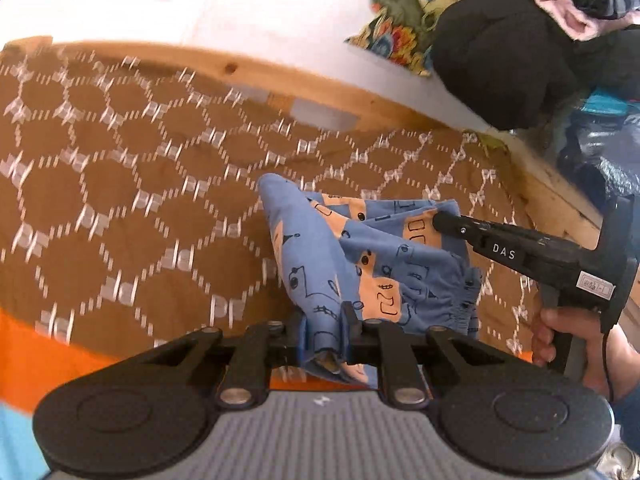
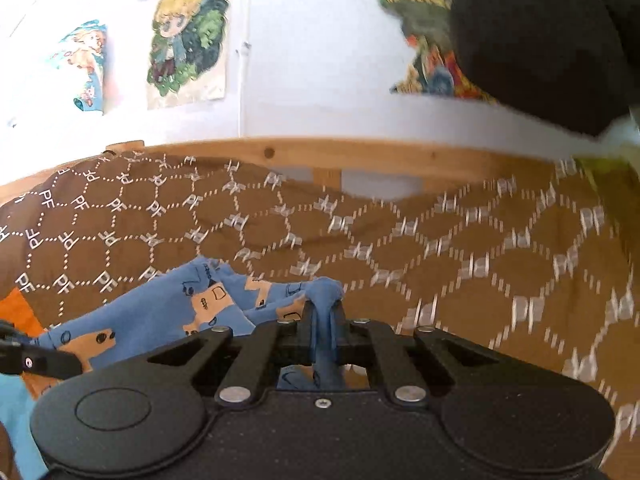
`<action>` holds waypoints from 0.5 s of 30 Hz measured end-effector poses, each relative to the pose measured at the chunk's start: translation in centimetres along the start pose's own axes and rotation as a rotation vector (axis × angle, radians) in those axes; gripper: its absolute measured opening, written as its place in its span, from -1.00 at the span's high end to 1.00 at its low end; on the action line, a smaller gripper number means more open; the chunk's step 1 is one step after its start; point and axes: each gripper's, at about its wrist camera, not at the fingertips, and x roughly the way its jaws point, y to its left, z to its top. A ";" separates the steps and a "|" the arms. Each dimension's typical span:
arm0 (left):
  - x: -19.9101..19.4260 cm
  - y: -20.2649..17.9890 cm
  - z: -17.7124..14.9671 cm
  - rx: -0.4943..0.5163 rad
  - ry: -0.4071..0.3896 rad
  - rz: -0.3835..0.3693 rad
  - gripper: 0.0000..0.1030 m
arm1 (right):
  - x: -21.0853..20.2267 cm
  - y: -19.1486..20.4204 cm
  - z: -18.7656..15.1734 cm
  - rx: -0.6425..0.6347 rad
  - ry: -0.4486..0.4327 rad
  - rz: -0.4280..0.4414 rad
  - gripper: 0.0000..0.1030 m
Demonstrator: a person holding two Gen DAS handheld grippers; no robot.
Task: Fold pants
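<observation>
A white wall (image 2: 304, 60) fills the far side, with cartoon posters (image 2: 186, 36) on it at the left and a floral cloth (image 1: 404, 16) further right. A black garment (image 1: 516, 60) hangs at the far right, partly over that cloth. Below the wall runs a wooden bed frame (image 2: 400, 156), and the bed is covered by a brown bedspread (image 1: 132, 184) with a white hexagon pattern; much of it is blurred. An orange patch (image 1: 44, 356) and a light blue one show at the near left edge.

The pants (image 1: 372, 264), blue with tan shapes and black line drawings, are held up over the bedspread at the near middle, bunched and draped between the two grippers, with what seems to be an elastic waistband on their right side.

The left gripper (image 1: 326, 336) has its fingers closed on a fold of the pants at their near edge, the cloth passing between the fingers. The right gripper (image 2: 324, 320) has its fingers clamped tight on a thin gathered ridge of the blue cloth; in the left wrist view its tip (image 1: 440, 220) meets the far right part of the pants, and a hand (image 1: 560, 340) grips its handle at the right.
</observation>
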 end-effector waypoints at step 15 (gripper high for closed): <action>9.6 3.4 4.3 -0.046 0.073 0.035 0.65 | 11.8 -5.2 3.1 0.057 0.141 -0.012 0.89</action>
